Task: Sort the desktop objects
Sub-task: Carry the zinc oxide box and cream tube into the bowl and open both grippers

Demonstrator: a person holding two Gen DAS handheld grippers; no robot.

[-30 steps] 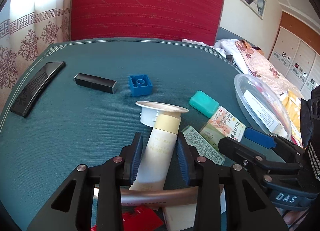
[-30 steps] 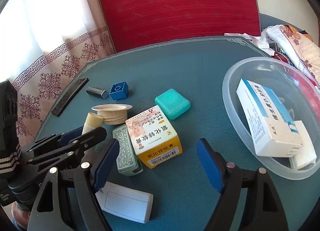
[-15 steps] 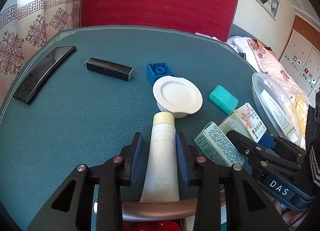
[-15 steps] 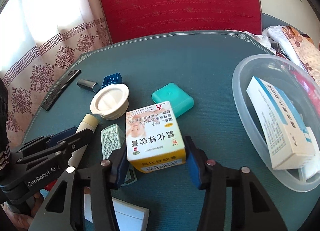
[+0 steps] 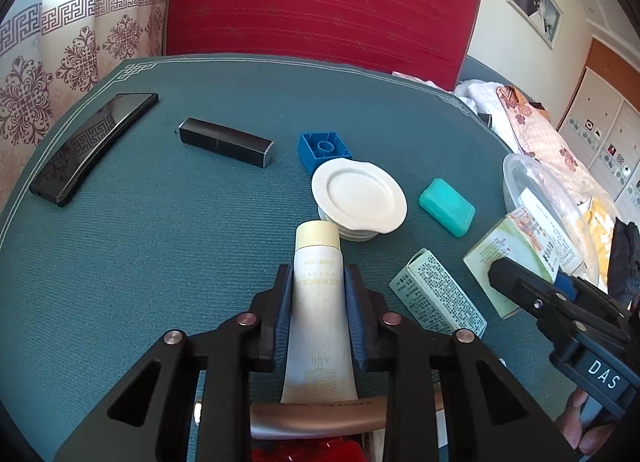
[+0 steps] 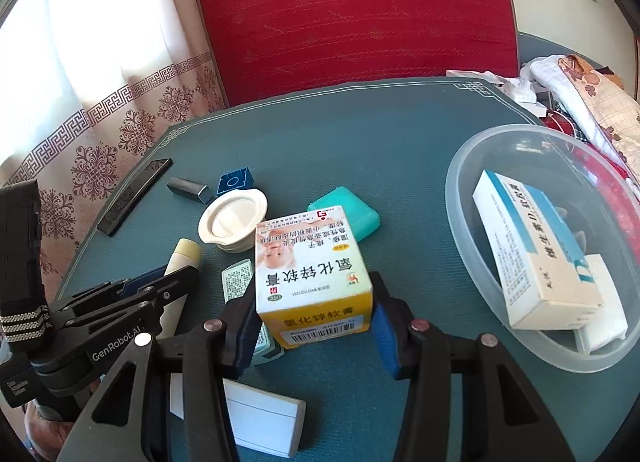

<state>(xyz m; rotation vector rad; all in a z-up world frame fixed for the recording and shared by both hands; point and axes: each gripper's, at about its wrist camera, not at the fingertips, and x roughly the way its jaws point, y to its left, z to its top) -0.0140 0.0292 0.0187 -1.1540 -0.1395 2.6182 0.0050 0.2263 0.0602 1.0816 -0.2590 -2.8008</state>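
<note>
While the tube (image 5: 318, 302) stays clamped — box (image 6: 312, 282) lifted.

A teal-covered table (image 5: 160, 262) carries a phone (image 5: 92, 146), black case (image 5: 226, 142), blue brick (image 5: 323, 150) and teal box (image 5: 447, 206).

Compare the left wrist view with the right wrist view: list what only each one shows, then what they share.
Only the left wrist view shows the tube's full printed body and crimped end, pinched in the left gripper, plus wardrobe doors.

Only the right wrist view shows the yellow box's top and barcode between the right gripper's fingers, the blue-white box lying in the bowl, and a white flat box in front.

Both show the phone, black bar, blue brick, white lid, teal case and green box.
</note>
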